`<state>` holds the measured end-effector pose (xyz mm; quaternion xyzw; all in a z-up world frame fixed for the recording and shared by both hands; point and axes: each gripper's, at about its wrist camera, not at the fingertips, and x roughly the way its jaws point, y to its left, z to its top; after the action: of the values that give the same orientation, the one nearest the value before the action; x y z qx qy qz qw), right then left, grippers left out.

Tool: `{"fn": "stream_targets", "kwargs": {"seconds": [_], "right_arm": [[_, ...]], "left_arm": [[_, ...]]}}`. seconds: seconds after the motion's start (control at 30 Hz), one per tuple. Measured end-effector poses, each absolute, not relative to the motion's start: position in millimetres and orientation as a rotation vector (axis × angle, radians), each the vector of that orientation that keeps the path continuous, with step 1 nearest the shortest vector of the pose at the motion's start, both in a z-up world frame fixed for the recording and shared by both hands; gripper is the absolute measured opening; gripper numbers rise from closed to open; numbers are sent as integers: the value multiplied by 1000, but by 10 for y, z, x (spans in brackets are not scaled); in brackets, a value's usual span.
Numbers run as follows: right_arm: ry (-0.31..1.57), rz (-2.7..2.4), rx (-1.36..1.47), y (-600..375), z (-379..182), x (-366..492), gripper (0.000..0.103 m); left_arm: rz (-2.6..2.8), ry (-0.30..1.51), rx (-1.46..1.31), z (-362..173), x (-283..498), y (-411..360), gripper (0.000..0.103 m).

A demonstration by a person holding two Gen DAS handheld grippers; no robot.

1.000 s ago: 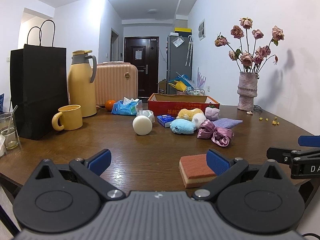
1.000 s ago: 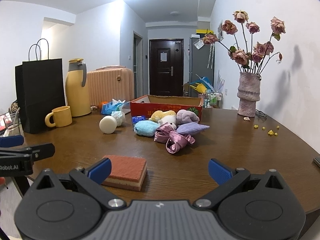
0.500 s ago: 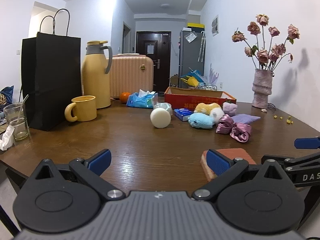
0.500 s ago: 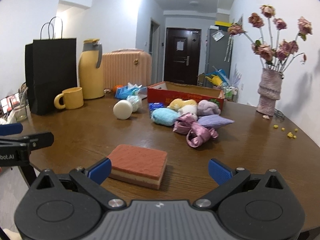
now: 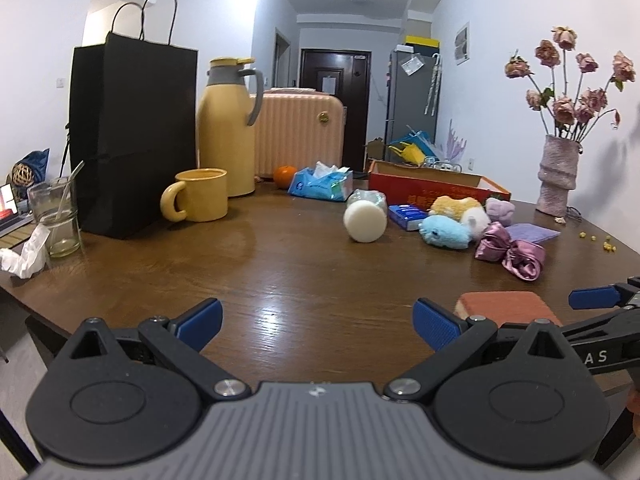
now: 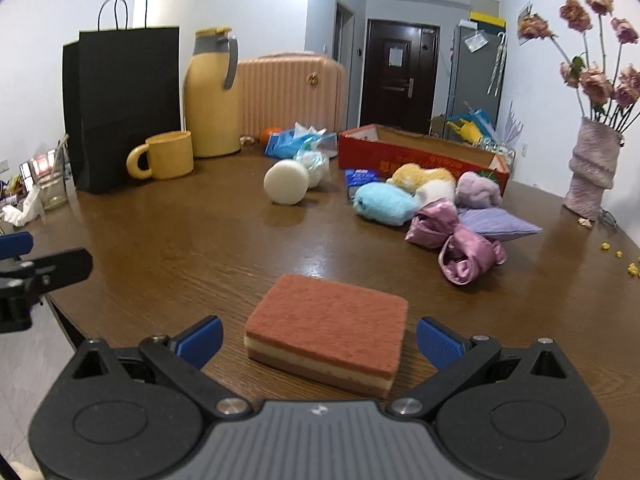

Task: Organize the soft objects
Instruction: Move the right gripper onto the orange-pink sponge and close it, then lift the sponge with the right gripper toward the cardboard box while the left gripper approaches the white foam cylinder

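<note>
We log the wooden tabletop (image 6: 168,248) first: it carries everything, with the red cardboard box (image 6: 420,148) open at the far side and a cluster of soft things just in front of it: a blue plush (image 6: 382,204), a yellow plush (image 6: 422,174), a pale purple plush (image 6: 478,188), a lilac pad (image 6: 500,224) and a pink satin bow (image 6: 456,240). A white foam round (image 6: 286,182) sits apart to their left

The sponge (image 6: 326,318), red-brown top over pale layers, lies alone at the near edge, well apart from that cluster and from the box

Key relation: the right gripper (image 6: 318,338) is lined up squarely on the sponge. The sponge lies directly ahead, centred in the gap, its near edge about level with the blue fingers (image 6: 200,338). Its long axis runs crosswise to the approach, left to right and slightly skewed, so the fingers would close on its short ends. The spread looks just wider than the sponge; neither finger touches it

The left gripper (image 5: 318,322) is also spread wide with nothing between its fingers, pointing at bare tabletop; from there the sponge (image 5: 504,308) lies off to the right, beyond the right-hand finger

Our judgement: the right hand is nearer and takes the pick; it needs a short advance, then a close. The box is the likely destination
</note>
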<state>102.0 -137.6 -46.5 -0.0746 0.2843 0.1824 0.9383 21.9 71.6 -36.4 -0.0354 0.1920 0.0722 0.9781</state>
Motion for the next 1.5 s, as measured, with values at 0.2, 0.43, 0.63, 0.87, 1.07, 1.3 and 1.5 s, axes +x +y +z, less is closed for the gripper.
{"fn": "stream_targets", "kwargs": {"seconds": [0.2,0.43,0.63,0.87,1.07,1.3,1.5], "right_arm": [[632,353,-171,-1279,-597,1208,103],[674,347,-170,-1253,-704,1367,103],[681,361,-161,-1285,-722,1440,102],[664,366,-158,-1331,-699,1521,101],[622,359,-151,-1423,-619,1625,100],[577,336,-138,-1580,-487,1835,100],[531,323,-121,-1720,-345,2083,100]], "left_arm": [[158,410,-94,-435,286,842,103],[163,433,-110,-492,359,921,103],[161,449,-111,-519,434,918,103],[159,459,-105,-519,556,886,103],[156,462,-89,-479,705,833,103],[146,459,-71,-391,959,767,103],[147,454,-56,-287,1223,717,103]]}}
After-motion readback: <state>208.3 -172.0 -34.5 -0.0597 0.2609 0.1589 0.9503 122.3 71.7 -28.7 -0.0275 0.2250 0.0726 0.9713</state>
